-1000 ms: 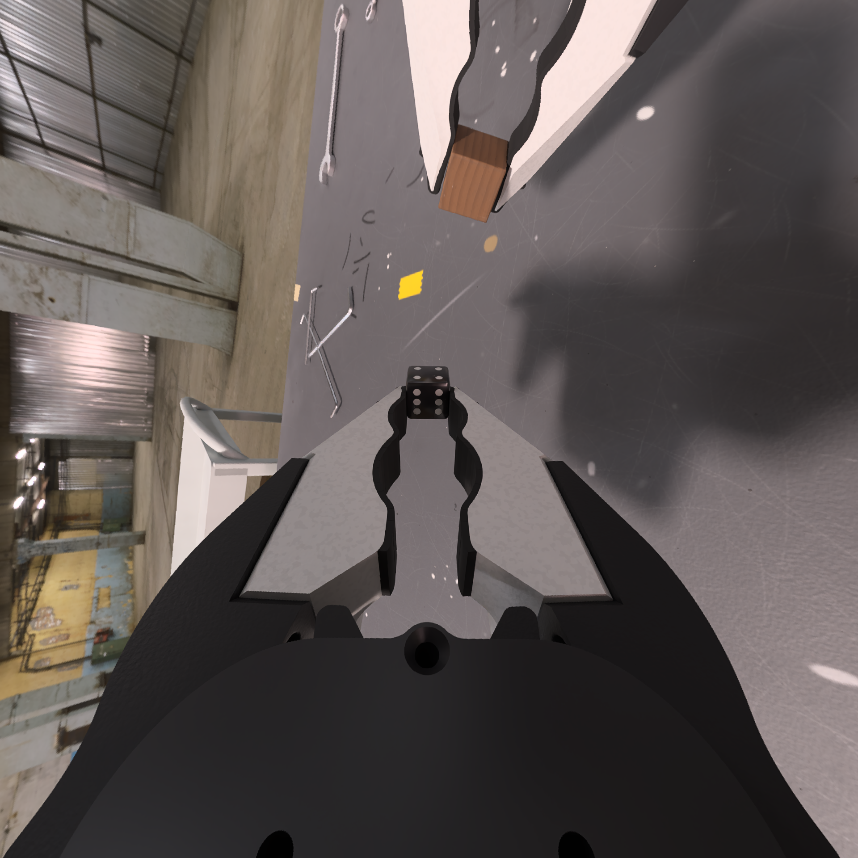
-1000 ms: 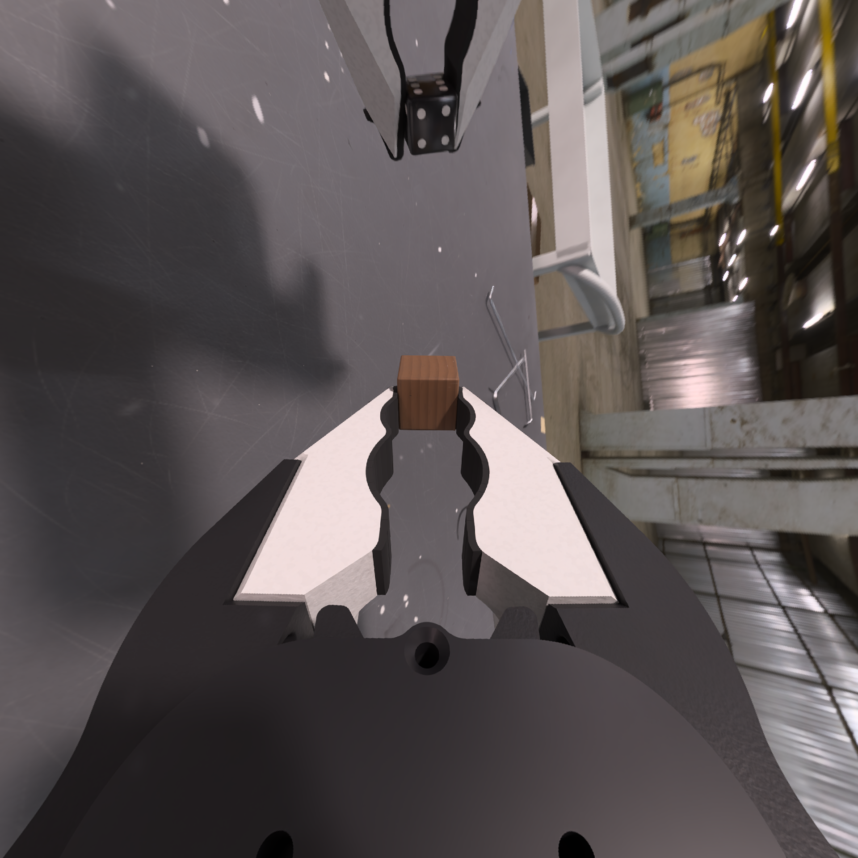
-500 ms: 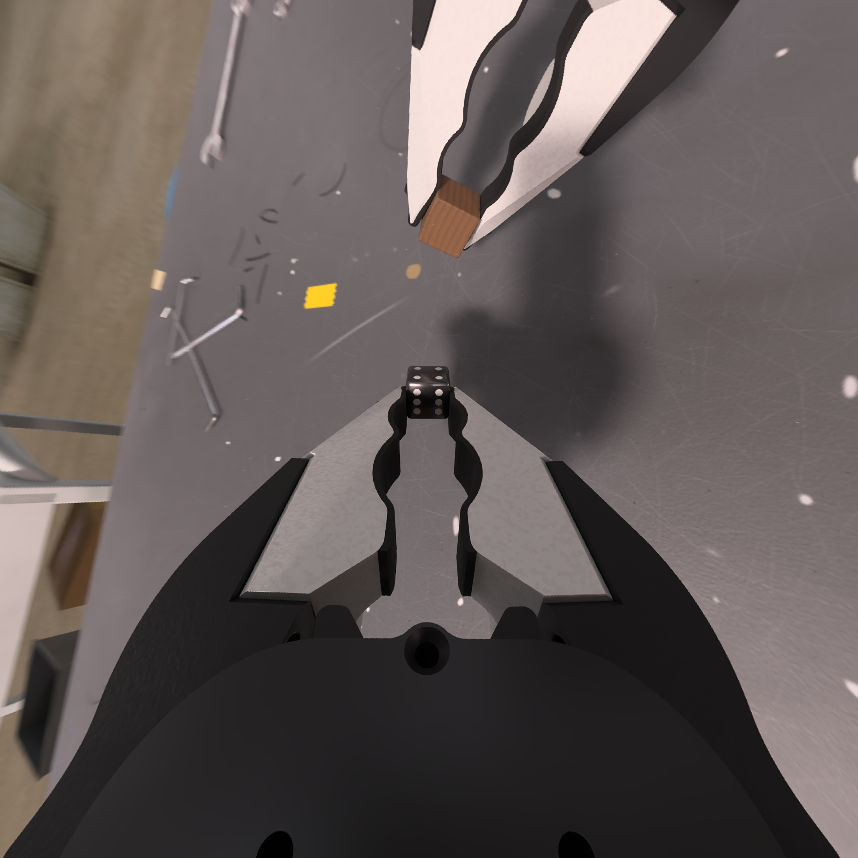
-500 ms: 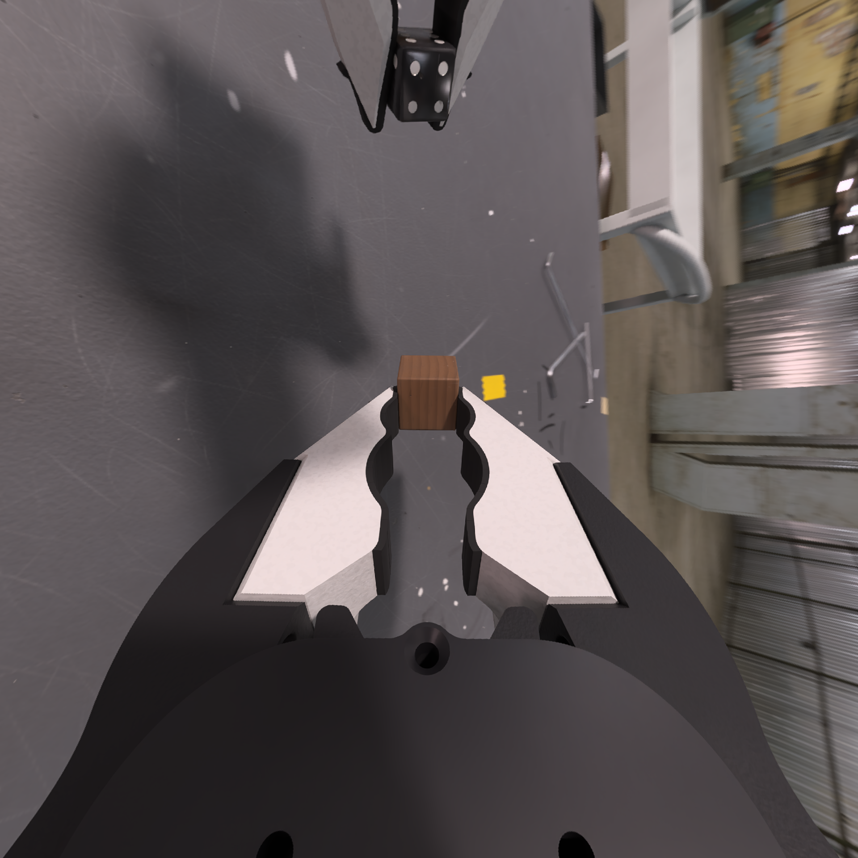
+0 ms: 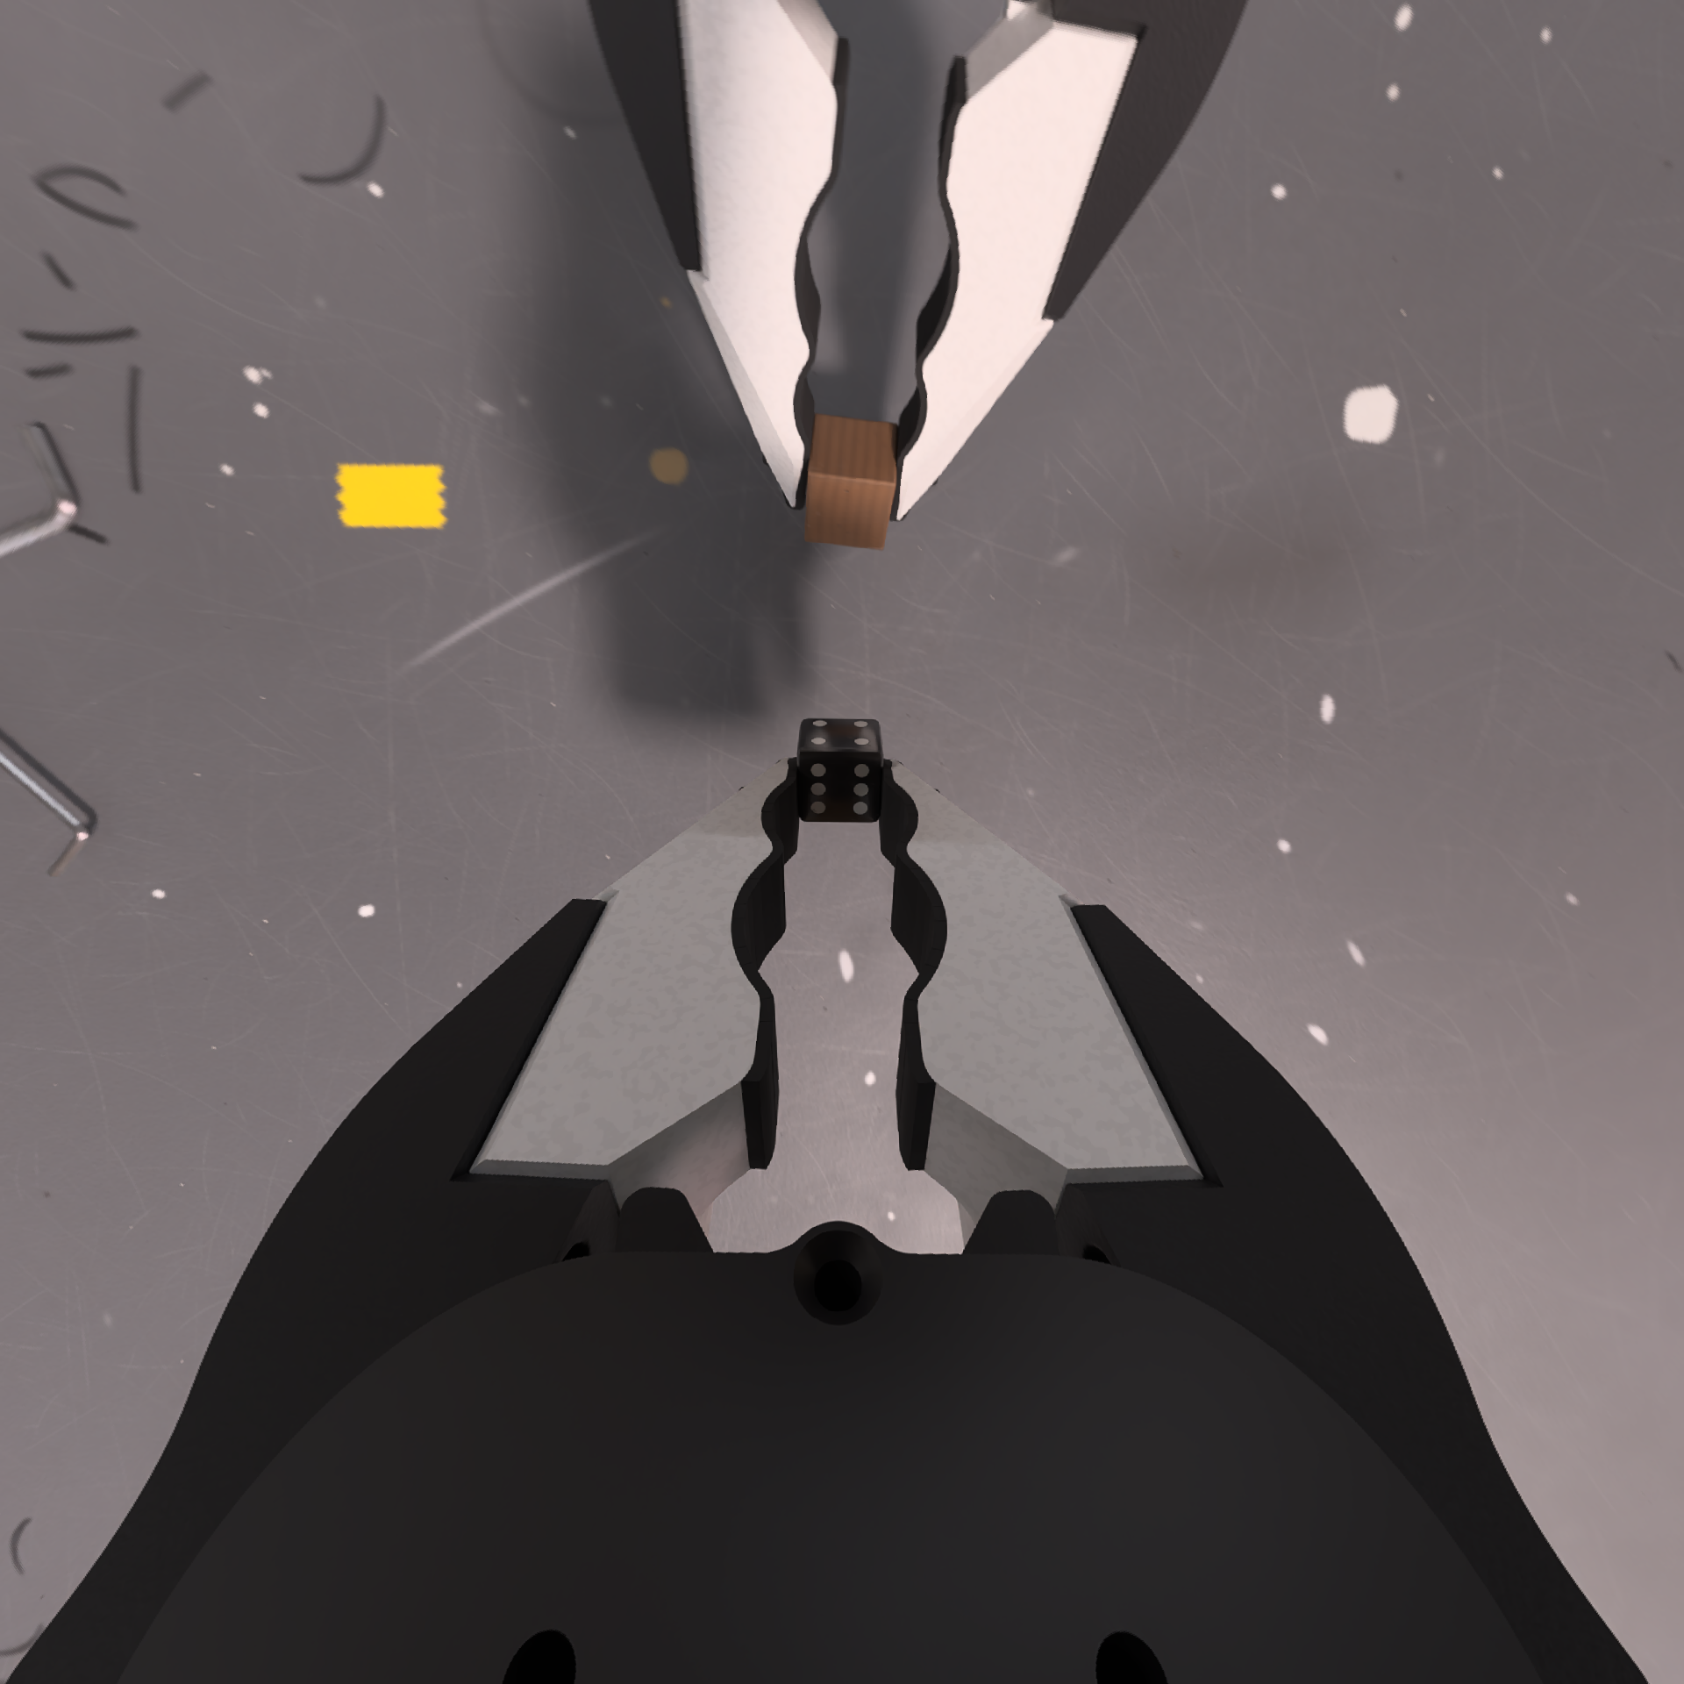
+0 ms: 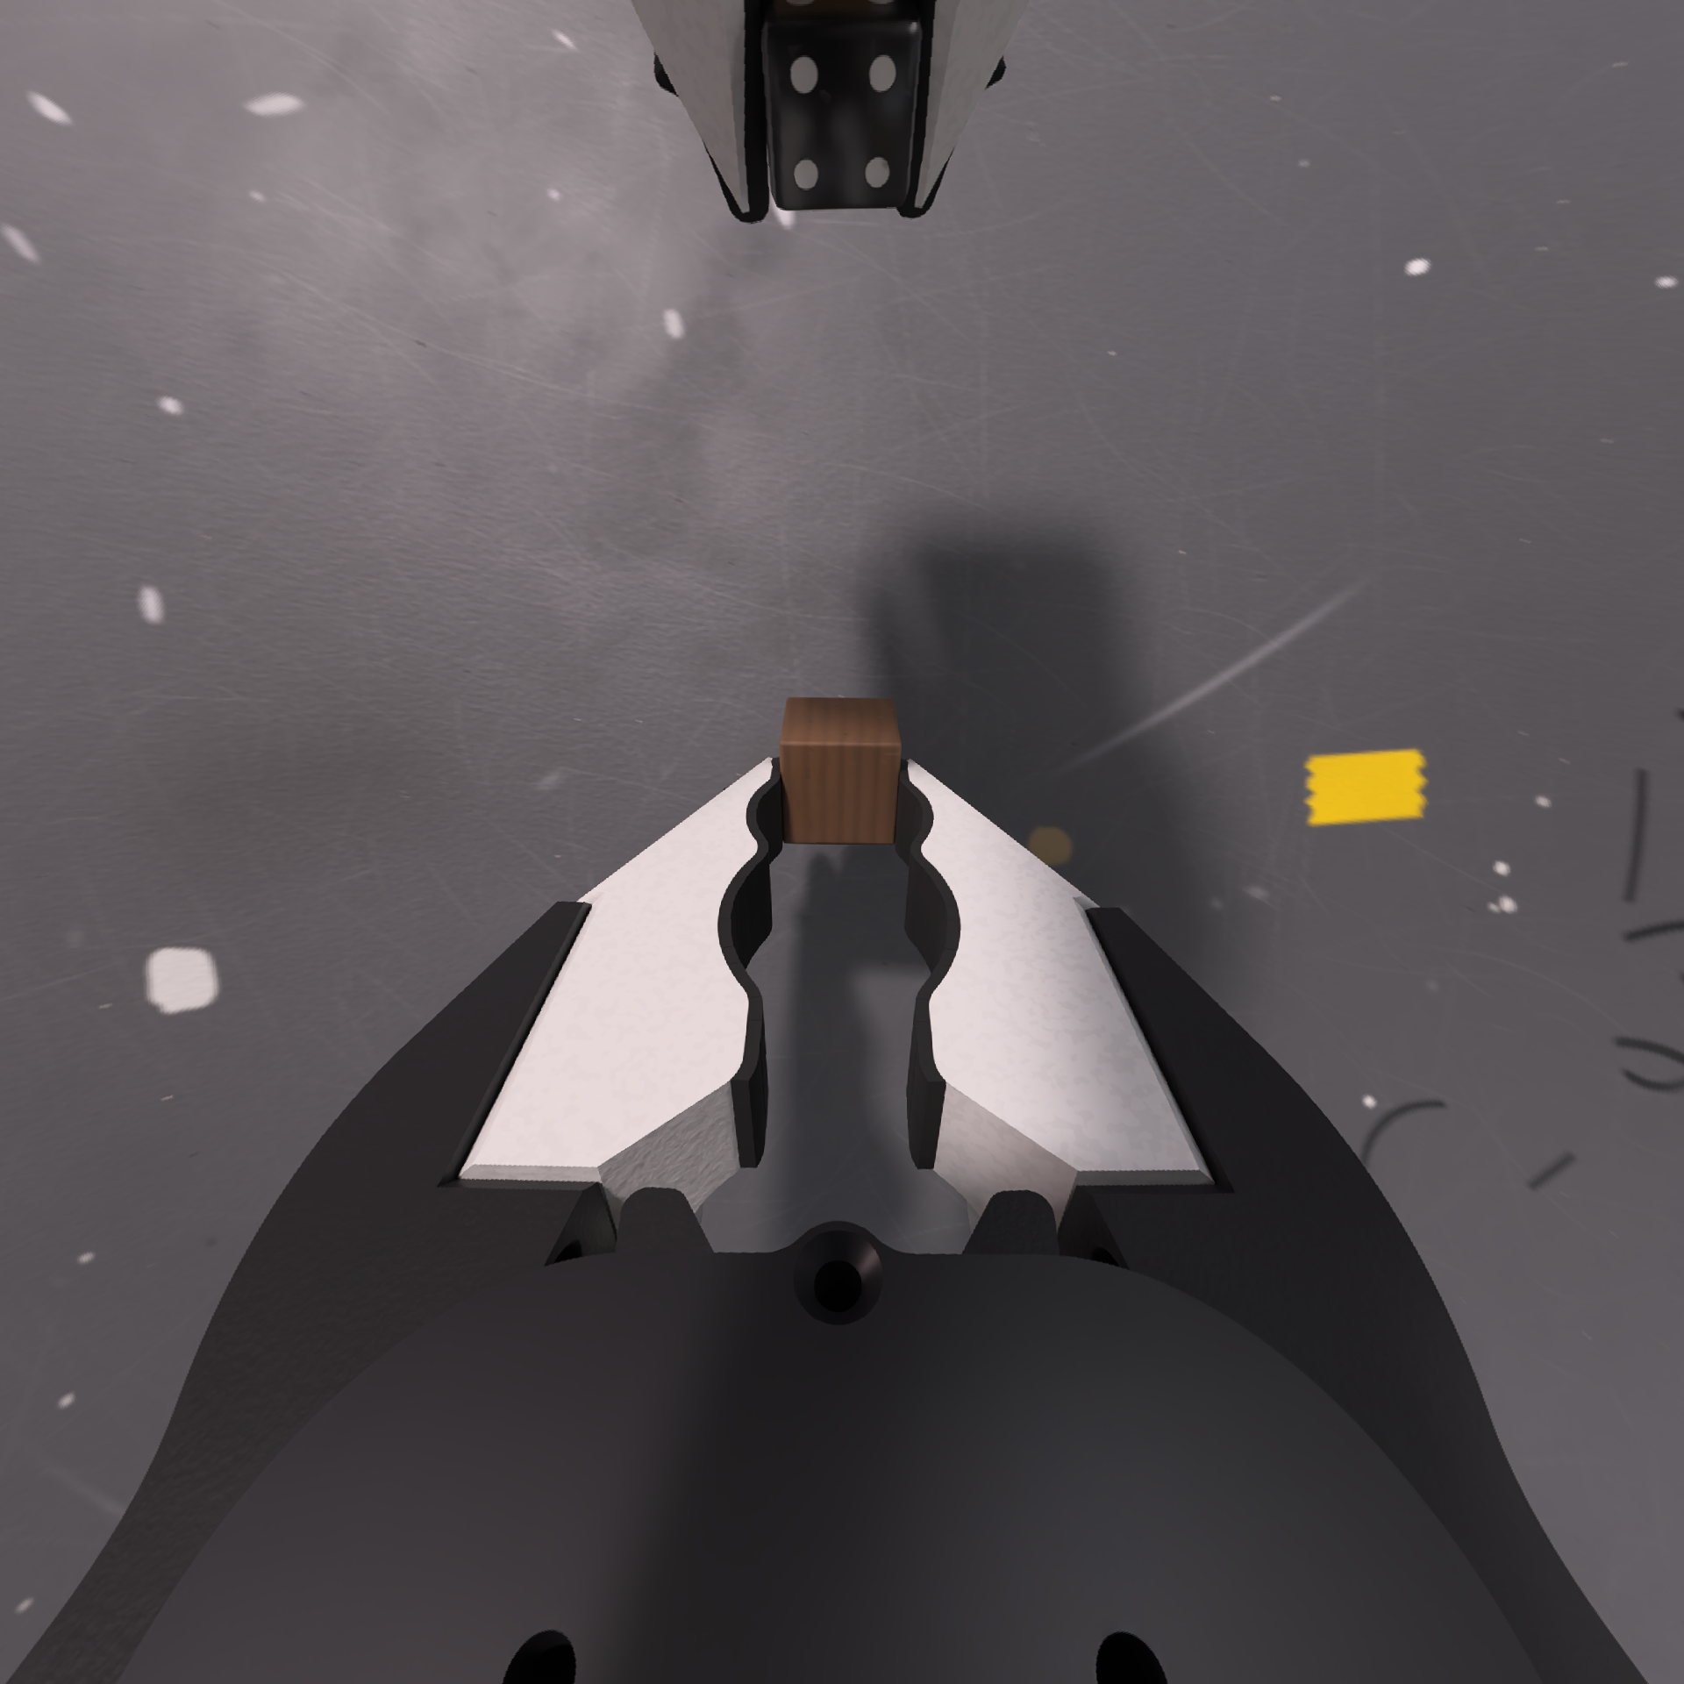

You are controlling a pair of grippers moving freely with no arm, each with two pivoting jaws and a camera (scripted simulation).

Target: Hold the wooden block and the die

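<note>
Wooden block: small brown cube, pinched at the very fingertips of the right gripper, held off the grey surface to judge by the shadow cast beyond it. Likely light and stiff; flat grained sides should give fair friction, so opposite faces are the place to hold, though only its rear half sits between the pads. Die: black with white pips, clamped the same way at the tips of the left gripper; likely hard, smooth and slicker than the wood, with rounded edges that could let it squirt out of so shallow a grip. The two grippers face each other, tips near but apart. Yellow tape scrap and bent hex keys lie toward the surface's left side in the left wrist view. Hidden: contact faces on both cubes, the undersides, every surface edge; clearance cannot be read exactly.
</note>
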